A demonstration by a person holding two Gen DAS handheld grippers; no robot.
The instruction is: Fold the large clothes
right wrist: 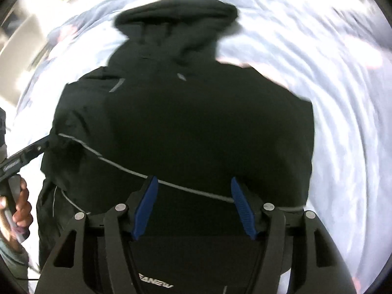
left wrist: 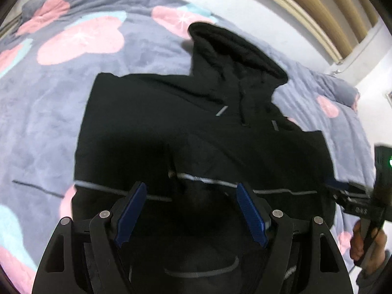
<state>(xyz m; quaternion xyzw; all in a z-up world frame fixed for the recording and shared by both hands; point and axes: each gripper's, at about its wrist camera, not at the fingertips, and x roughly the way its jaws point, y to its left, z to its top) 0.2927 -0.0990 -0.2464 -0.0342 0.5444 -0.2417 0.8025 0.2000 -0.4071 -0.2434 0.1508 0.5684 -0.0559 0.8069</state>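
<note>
A black hoodie (left wrist: 196,127) lies flat on the bed, hood (left wrist: 235,49) at the far end and a thin grey stripe (left wrist: 220,182) across its lower body. My left gripper (left wrist: 191,185) hovers open over that stripe near the hoodie's near left part, nothing pinched between its blue pads. In the right wrist view, my right gripper (right wrist: 193,178) stands open over the same hoodie (right wrist: 196,112), the stripe (right wrist: 122,166) running between its fingers. Each view shows the other gripper's fingers at the garment's side edge: the right fingers (left wrist: 343,191) and the left fingers (right wrist: 36,147).
A grey-blue blanket (left wrist: 73,112) with pink heart shapes covers the bed around the hoodie. A white wall and a beige ribbed panel (left wrist: 330,12) stand behind the bed. A person's hand (left wrist: 367,245) grips the right handle; another hand (right wrist: 22,210) grips the left one.
</note>
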